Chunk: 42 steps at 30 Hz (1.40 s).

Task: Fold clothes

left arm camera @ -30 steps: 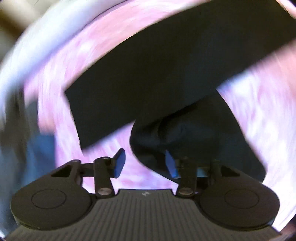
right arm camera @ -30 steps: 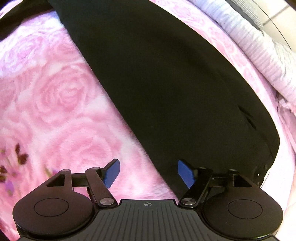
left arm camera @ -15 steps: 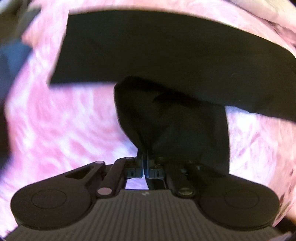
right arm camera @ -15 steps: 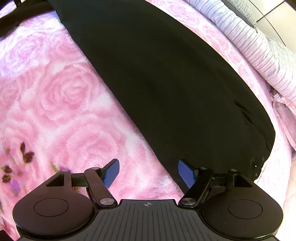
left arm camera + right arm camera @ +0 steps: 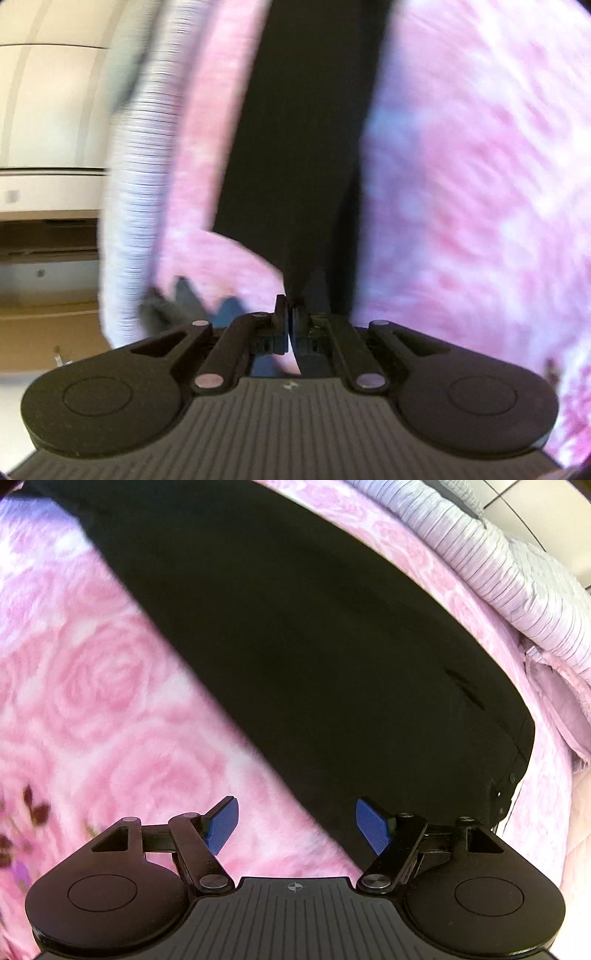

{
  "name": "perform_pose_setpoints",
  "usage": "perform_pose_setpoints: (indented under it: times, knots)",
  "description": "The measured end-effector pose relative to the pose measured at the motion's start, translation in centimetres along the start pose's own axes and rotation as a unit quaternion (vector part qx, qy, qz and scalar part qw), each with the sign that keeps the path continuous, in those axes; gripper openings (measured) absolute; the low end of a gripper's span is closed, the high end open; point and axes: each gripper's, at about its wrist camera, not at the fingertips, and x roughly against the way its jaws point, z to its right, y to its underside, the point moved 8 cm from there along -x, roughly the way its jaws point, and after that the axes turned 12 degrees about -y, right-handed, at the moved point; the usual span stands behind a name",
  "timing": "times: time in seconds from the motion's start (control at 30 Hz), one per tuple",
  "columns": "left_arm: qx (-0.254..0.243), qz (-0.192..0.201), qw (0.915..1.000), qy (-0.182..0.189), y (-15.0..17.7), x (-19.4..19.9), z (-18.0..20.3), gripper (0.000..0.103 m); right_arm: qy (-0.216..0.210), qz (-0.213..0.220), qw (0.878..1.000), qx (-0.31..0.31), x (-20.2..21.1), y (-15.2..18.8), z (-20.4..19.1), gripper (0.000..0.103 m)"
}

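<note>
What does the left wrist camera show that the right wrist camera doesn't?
Only the left wrist view shows the left gripper, jaws shut on an edge of the black garment, with pale cabinet panels off to the side. Only the right wrist view shows the right gripper, jaws open and holding nothing, above the garment's buttoned end. Both show the black garment, the pink rose blanket and the striped bedding.

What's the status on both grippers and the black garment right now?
Left gripper shut on black garment, fabric stretched out ahead. Right gripper open, empty, over garment's near edge on pink blanket. Nothing in the way.
</note>
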Motion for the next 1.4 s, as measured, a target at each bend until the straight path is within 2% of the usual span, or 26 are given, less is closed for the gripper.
perform_pose_setpoints:
  times: [0.07, 0.2, 0.3, 0.4, 0.43, 0.5, 0.53, 0.57, 0.67, 0.8, 0.87, 0.93, 1.0, 1.1, 1.17, 1.23, 1.3, 1.4]
  knots:
    - [0.004, -0.012, 0.9999, 0.011, -0.1, -0.3, 1.7, 0.001, 0.010, -0.009, 1.000, 0.027, -0.2, 0.8, -0.6, 0.074]
    - [0.039, -0.043, 0.9982, 0.013, -0.2, -0.4, 1.9, 0.001, 0.058, -0.019, 0.992, 0.109, -1.4, 2.6, 0.7, 0.074]
    - [0.059, -0.064, 0.9961, 0.012, -0.6, -1.6, 1.4, 0.001, 0.095, -0.025, 0.980, 0.172, -2.3, 3.9, 1.8, 0.074]
    - [0.065, -0.081, 0.9946, 0.009, -0.6, -2.1, 0.7, 0.001, 0.132, -0.032, 0.963, 0.233, -3.1, 5.1, 2.8, 0.072]
    - [0.064, -0.085, 0.9943, 0.008, -0.5, -1.9, 0.7, 0.001, 0.131, -0.030, 0.962, 0.238, -3.0, 5.3, 3.1, 0.071]
    - [0.061, -0.092, 0.9938, 0.006, -0.7, -2.6, 0.3, 0.001, 0.118, -0.025, 0.964, 0.236, -2.3, 5.7, 3.7, 0.056]
    - [0.059, -0.094, 0.9938, 0.005, -0.8, -2.7, 0.0, 0.001, 0.112, -0.022, 0.965, 0.235, -2.0, 5.8, 4.0, 0.017]
    - [0.056, -0.096, 0.9938, 0.005, -0.9, -2.7, -0.2, 0.001, 0.105, -0.019, 0.966, 0.234, -1.7, 6.0, 4.3, 0.007]
    - [0.039, -0.086, 0.9955, 0.006, -1.0, -0.6, -0.5, 0.001, 0.086, -0.010, 0.969, 0.230, -0.8, 6.5, 5.2, 0.006]
    - [0.014, -0.070, 0.9974, 0.008, -1.1, 2.6, -0.7, 0.001, 0.077, 0.006, 0.973, 0.216, 4.6, 8.0, 5.2, 0.005]
    - [-0.013, -0.066, 0.9976, 0.018, -0.8, 4.3, 0.7, 0.001, 0.067, 0.000, 0.973, 0.221, 6.2, 9.9, 4.8, 0.005]
    - [-0.029, -0.070, 0.9964, 0.040, -0.3, 5.6, 2.8, 0.001, 0.054, -0.011, 0.973, 0.226, 5.9, 11.8, 4.8, 0.006]
    - [-0.042, -0.081, 0.9933, 0.071, 0.1, 6.3, 5.3, 0.001, 0.042, -0.019, 0.971, 0.235, 3.6, 12.6, 5.7, 0.006]
    - [-0.042, -0.093, 0.9896, 0.102, 0.4, 7.2, 6.9, 0.006, 0.027, -0.047, 0.966, 0.254, 0.9, 12.7, 5.7, 0.014]
    - [-0.041, -0.099, 0.9869, 0.120, 0.6, 7.7, 7.8, 0.011, 0.017, -0.060, 0.967, 0.249, 0.2, 13.0, 5.7, 0.023]
    - [-0.008, -0.107, 0.9860, 0.127, 1.1, 8.1, 7.0, 0.014, 0.013, -0.057, 0.972, 0.229, 1.0, 12.5, 5.8, 0.032]
    - [0.041, -0.120, 0.9830, 0.133, 2.1, 8.2, 5.2, 0.020, 0.011, -0.046, 0.976, 0.211, 2.2, 11.5, 5.8, 0.035]
    - [0.133, -0.141, 0.9712, 0.139, 3.8, 7.5, 1.9, 0.027, 0.005, -0.018, 0.983, 0.184, 5.1, 9.5, 3.4, 0.037]
